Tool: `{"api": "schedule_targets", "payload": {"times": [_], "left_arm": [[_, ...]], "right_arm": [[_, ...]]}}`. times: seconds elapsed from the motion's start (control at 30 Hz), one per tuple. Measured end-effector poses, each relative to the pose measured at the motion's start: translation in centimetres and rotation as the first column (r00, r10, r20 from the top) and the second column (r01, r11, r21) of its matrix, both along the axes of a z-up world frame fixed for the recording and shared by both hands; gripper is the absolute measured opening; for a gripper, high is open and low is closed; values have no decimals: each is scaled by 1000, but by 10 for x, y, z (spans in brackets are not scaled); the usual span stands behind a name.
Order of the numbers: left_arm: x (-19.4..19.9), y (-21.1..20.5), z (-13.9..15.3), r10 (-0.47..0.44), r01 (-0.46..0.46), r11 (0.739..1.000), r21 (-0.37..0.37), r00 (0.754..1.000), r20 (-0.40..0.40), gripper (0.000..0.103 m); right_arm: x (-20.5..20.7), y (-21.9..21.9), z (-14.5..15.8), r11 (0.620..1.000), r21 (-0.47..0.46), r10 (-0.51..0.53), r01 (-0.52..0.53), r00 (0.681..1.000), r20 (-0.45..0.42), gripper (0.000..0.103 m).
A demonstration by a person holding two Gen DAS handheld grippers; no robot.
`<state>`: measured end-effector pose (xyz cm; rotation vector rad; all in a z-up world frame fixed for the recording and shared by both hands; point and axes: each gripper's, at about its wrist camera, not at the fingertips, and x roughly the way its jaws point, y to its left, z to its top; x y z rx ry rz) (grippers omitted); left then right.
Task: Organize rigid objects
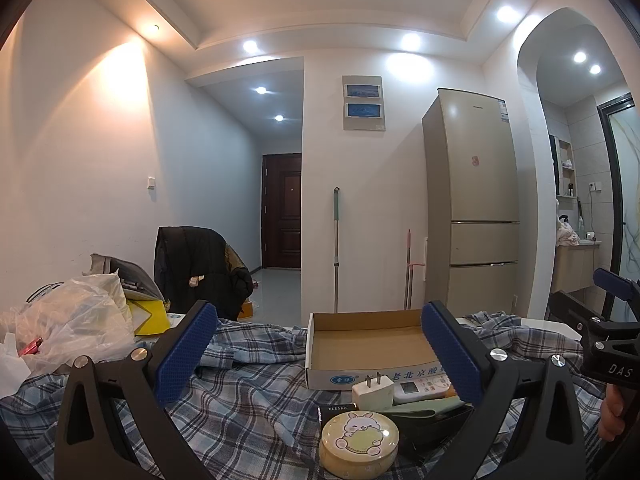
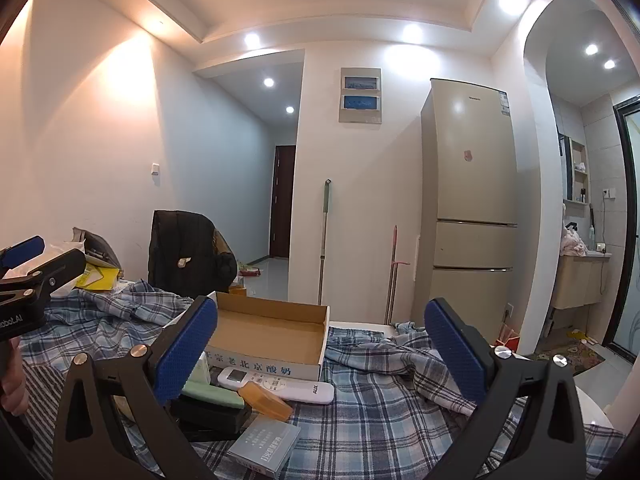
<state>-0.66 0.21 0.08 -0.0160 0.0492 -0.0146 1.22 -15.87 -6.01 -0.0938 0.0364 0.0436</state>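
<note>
An empty cardboard box (image 1: 368, 344) (image 2: 272, 332) lies on the plaid cloth. In front of it lie a white plug adapter (image 1: 373, 393), a white remote (image 1: 420, 389) (image 2: 276, 384), a round yellow tin with a rabbit (image 1: 359, 442), a green case (image 2: 212, 394), a black box (image 2: 212, 416), an orange case (image 2: 268, 399) and a grey box (image 2: 264, 446). My left gripper (image 1: 320, 352) is open above the small objects. My right gripper (image 2: 322, 356) is open over the cloth, right of them. Each gripper shows at the edge of the other's view.
A plaid cloth (image 2: 380, 412) covers the surface. Plastic bags (image 1: 76, 320) and a yellow item (image 1: 150, 316) pile up at left. A chair with a black coat (image 1: 196, 272) stands behind. A fridge (image 1: 472, 208), mops (image 1: 336, 248) and an arched bathroom doorway lie beyond.
</note>
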Motion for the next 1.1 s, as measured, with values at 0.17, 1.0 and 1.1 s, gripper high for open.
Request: {"api": "schedule_targets", "payload": {"times": [0.17, 1.0, 1.1], "left_arm": [[0, 0, 0, 0, 0, 1000, 0, 1000, 1, 103], [3, 0, -2, 0, 0, 1000, 4, 1000, -11, 103], [3, 0, -1, 0, 0, 1000, 2, 1000, -11, 103]], "right_arm": [[2, 0, 0, 1000, 1, -4, 4, 1000, -9, 103], [3, -2, 0, 1000, 12, 1, -1, 1000, -21, 103], [3, -2, 1, 1000, 15, 0, 0, 1000, -25, 103]]}}
